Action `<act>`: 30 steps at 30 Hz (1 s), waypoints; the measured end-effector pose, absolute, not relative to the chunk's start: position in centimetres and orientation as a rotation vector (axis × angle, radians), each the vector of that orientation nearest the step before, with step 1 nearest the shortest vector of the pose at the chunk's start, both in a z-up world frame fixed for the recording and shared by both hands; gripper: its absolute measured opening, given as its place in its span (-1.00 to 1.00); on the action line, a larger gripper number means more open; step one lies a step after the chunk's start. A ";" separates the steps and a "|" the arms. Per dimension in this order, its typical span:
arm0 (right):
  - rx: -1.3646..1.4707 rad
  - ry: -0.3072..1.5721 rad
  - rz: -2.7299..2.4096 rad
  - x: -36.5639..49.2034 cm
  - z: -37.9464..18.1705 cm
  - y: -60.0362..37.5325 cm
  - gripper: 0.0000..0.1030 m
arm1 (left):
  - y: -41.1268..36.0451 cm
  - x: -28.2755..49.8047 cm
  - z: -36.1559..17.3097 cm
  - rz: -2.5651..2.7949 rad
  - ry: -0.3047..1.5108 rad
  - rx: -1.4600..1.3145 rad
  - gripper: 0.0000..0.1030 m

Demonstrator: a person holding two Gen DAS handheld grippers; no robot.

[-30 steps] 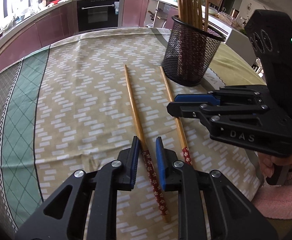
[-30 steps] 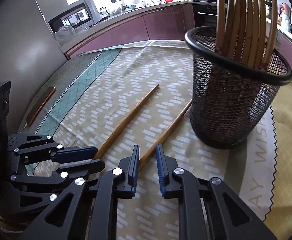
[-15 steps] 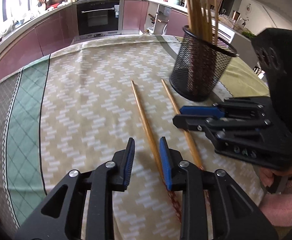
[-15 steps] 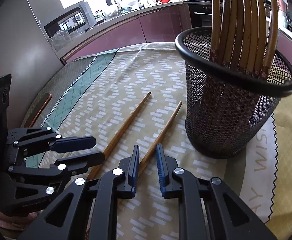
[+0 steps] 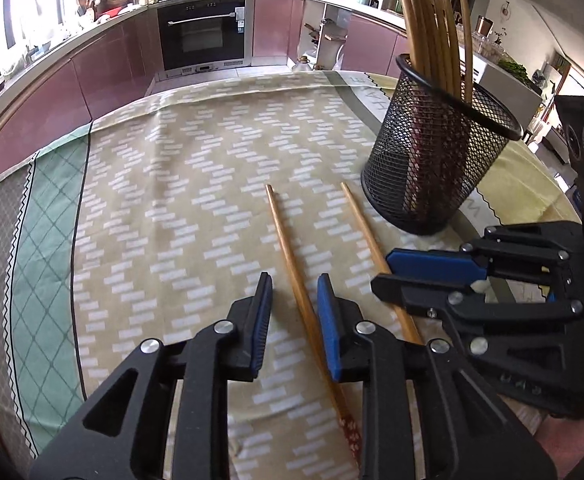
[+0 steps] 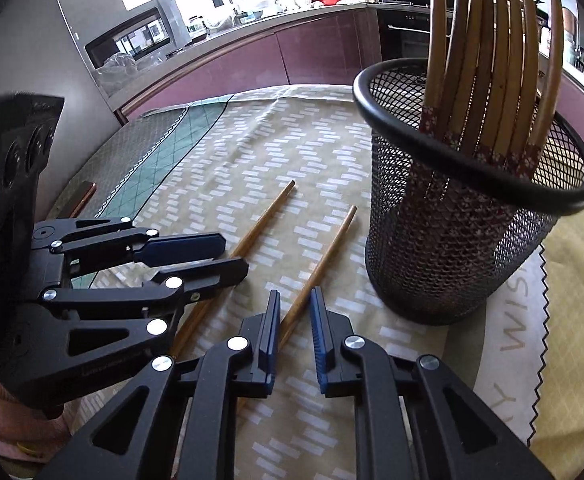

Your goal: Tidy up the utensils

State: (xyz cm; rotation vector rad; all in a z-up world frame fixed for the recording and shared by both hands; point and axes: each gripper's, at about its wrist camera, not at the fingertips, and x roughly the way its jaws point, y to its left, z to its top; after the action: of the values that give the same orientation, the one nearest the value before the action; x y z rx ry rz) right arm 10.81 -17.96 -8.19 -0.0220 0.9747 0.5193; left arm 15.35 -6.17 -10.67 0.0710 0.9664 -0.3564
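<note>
Two chopsticks are laid side by side on the cloth [image 5: 172, 184], just beside the mesh holder [image 5: 432, 168], which is filled with more chopsticks. The left chopstick [image 5: 292, 256] is straddled by the left gripper [image 5: 294, 304]; jaws closing, pads not yet pressed on it. The right chopstick [image 6: 324, 256] is framed by the right gripper [image 6: 295, 320], jaws narrowly apart, nothing clamped.

Black mesh holder [image 5: 432, 164], tan chopsticks [image 5: 288, 256], beige brick-patterned tablecloth [image 5: 196, 184].

Two chopsticks [image 5: 292, 264] beside holder [image 5: 432, 168]
</note>
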 end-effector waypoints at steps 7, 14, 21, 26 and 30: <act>0.003 0.967 0.513 10.8 -8.3 -18.1 -0.79 | -6.5 15.5 -10.8 -0.334 0.960 0.064 -0.78; -0.007 0.981 0.517 10.7 -8.3 -18.8 -0.89 | -6.5 15.1 -10.9 -0.327 0.961 0.049 -0.83; -0.031 0.975 0.502 10.2 -8.3 -18.9 -0.85 | -6.5 15.1 -10.8 -0.325 0.961 0.060 -0.81; -0.010 0.971 0.503 10.1 -8.5 -19.2 -0.88 | -6.7 15.2 -10.8 -0.322 0.960 0.063 -0.82; 0.003 0.966 0.501 10.0 -8.4 -19.5 -0.89 | -6.7 15.2 -10.8 -0.313 0.959 0.060 -0.85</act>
State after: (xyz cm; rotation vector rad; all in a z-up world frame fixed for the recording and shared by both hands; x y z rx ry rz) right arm 10.02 -19.49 -8.44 0.0029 0.9665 0.5014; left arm 15.18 -6.73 -10.77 0.0598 0.9585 -0.3127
